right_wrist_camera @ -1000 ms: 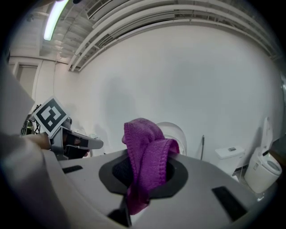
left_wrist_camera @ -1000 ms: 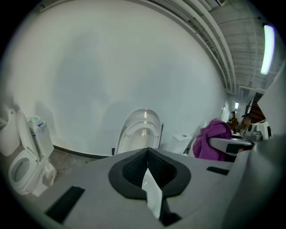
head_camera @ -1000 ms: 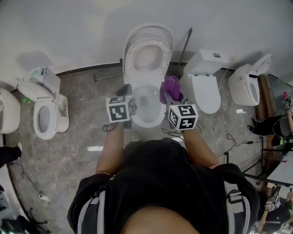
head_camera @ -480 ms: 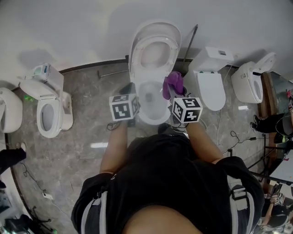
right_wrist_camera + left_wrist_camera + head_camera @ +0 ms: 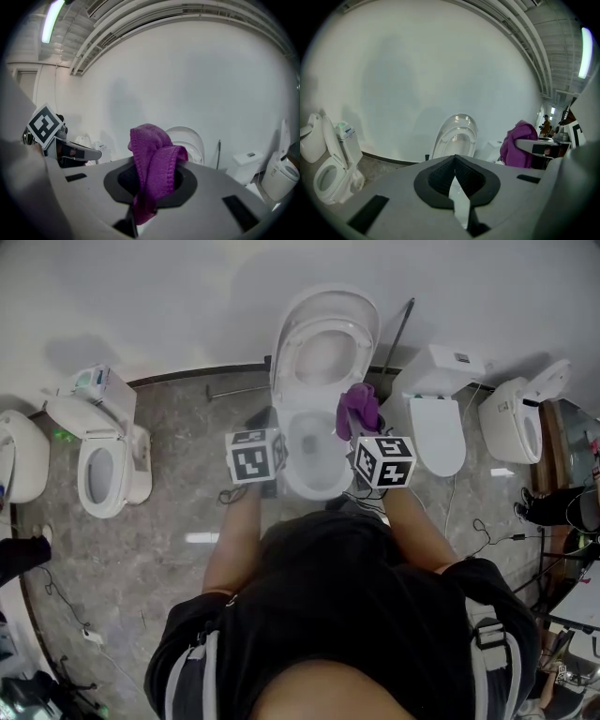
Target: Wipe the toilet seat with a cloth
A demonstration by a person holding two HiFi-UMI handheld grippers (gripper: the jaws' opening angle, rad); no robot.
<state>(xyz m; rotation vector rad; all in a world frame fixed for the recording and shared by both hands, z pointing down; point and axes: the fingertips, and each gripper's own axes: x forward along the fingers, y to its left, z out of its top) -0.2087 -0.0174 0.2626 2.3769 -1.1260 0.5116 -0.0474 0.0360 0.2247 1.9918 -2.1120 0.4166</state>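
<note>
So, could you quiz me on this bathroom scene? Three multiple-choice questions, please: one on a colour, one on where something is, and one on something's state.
1. The knitted cloth is: A purple; B yellow; C white.
2. That cloth sits: A on the floor; B between the right gripper's jaws; C inside the bowl.
3. The middle white ceramic toilet's lid is: A shut; B raised; C missing.

Answers:
1 A: it shows purple in every view.
2 B: the right gripper view shows the cloth pinched between those jaws.
3 B: the head view shows the lid standing open.
</note>
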